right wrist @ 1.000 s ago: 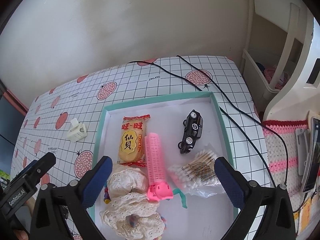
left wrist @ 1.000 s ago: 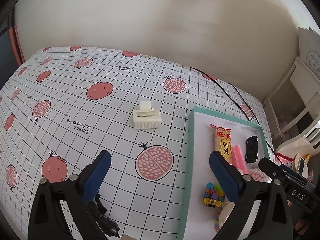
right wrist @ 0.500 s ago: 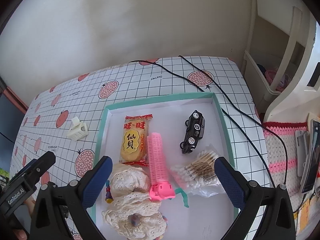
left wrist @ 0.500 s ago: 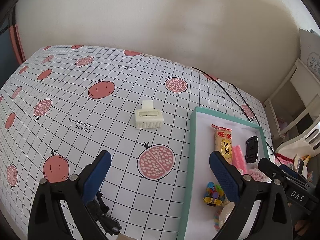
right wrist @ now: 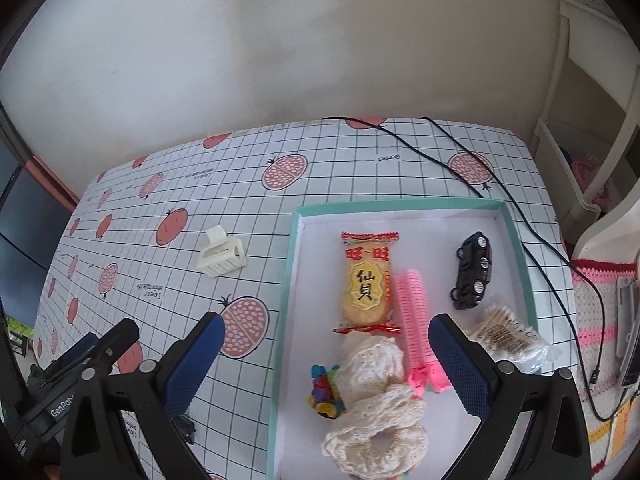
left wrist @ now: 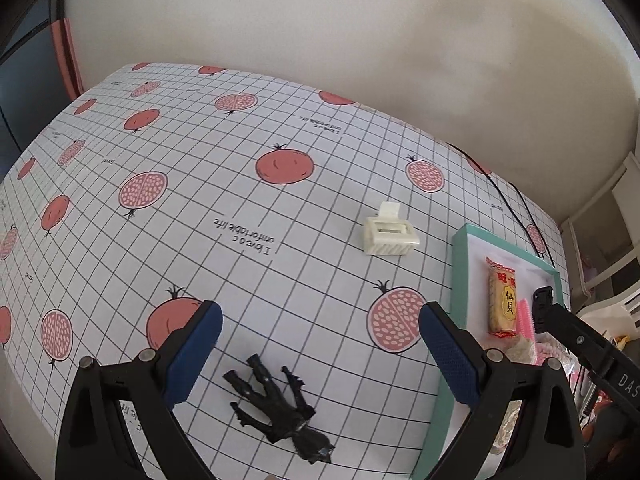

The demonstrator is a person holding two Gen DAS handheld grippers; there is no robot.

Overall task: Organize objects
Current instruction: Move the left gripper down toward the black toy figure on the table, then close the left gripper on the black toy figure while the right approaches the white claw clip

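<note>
The table [left wrist: 280, 208], under a grid-checked cloth printed with pomegranates, filled most of both views. On its right side sat a teal-rimmed tray [right wrist: 290, 280] with a white floor. Inside the tray lay two cream lace scrunchies [right wrist: 376, 408], a yellow rice-cracker packet [right wrist: 366, 284], a pink hair roller [right wrist: 418, 340], a bag of cotton swabs [right wrist: 506, 338], a black toy car [right wrist: 474, 270] and a small cluster of coloured clips [right wrist: 324, 390].

The left gripper [left wrist: 320, 356] hung over the bare cloth left of the tray, its blue-padded jaws spread wide and holding nothing. A black toy figure [left wrist: 276, 408] lay flat on the cloth between and just below those jaws, nearer the camera than the pads, touching neither. A cream claw hair clip [left wrist: 390, 236] sat on the cloth well ahead of that gripper, near the tray's left rim but apart from it.

The right gripper [right wrist: 326, 360] hovered above the tray's near end, its jaws likewise wide apart and empty, with the scrunchies and clips showing between them.
</note>
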